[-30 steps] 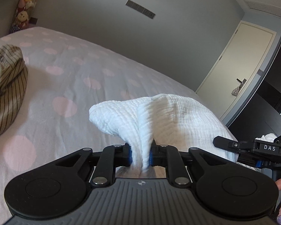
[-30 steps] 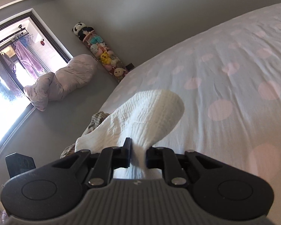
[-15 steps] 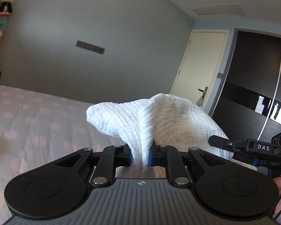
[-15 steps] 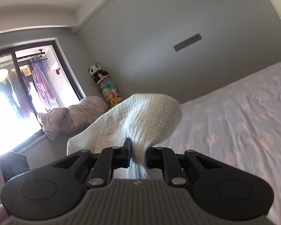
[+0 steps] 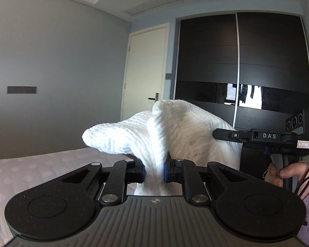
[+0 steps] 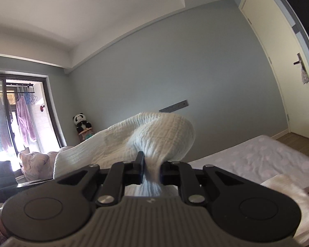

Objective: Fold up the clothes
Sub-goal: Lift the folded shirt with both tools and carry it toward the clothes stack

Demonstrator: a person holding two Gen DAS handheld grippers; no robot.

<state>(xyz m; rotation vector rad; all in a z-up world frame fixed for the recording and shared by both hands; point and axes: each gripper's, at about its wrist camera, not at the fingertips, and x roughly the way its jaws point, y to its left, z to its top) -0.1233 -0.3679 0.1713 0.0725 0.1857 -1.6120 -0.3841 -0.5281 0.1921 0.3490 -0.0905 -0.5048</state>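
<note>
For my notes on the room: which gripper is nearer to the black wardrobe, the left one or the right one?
Right. In the left wrist view the right gripper sits beside and in front of the wardrobe, between it and the left gripper. Both clamp the white cloth.

A muslin cloth (image 5: 175,135) bunches above the near edge of the bed (image 5: 41,168), pinched between the left tongs (image 5: 153,170) and, to their right, the right tongs (image 6: 151,169). Beyond the bed stands the door (image 5: 144,72), with the sliding wardrobe (image 5: 257,65) right of the door and the wall switch panel (image 5: 21,89) left of the door.
</note>
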